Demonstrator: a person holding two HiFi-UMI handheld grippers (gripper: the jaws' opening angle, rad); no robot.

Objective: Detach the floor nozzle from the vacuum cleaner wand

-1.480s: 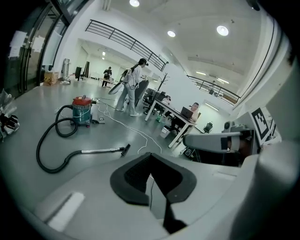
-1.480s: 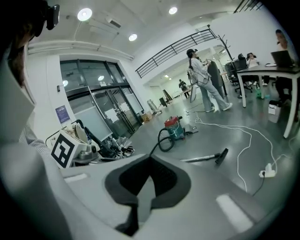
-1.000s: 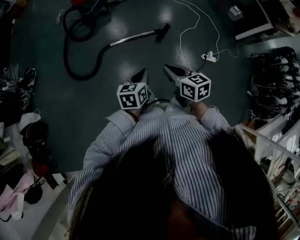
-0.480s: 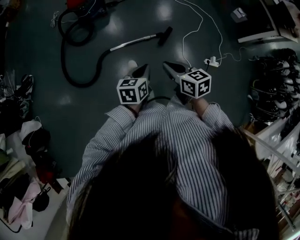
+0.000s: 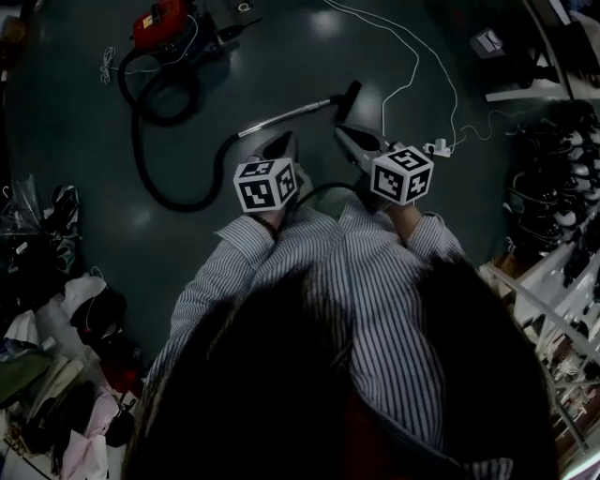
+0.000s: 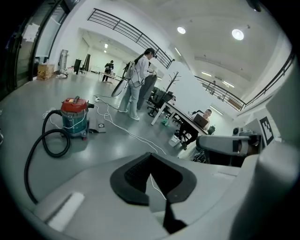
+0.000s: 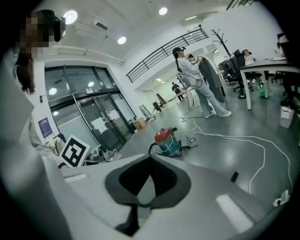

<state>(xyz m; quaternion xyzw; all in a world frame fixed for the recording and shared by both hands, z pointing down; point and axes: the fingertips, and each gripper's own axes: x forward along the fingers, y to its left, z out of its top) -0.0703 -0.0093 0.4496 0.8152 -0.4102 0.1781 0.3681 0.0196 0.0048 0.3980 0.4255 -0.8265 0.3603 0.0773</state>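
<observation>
Risk: snagging the white cable (image 5: 412, 66) or hose (image 5: 155, 178), or dragging the whole wand (image 5: 281, 119) instead of freeing the nozzle (image 5: 350, 92). Holding left tongs (image 5: 280, 141) and right tongs (image 5: 345, 134) pressed together, pinching nothing. Lying flat on the floor (image 5: 309, 56) just ahead of the tongs, stretching lower-left to upper-right in the head view, pointing nozzle-first toward the cable.

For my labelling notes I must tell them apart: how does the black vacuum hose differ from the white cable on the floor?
The hose is black and thick; the cable is white and thin. The hose runs from the red canister to the metal wand; the cable reaches a white power strip. The hose coils in a loop; the cable only waves. Both lie loose on the dark floor.
</observation>
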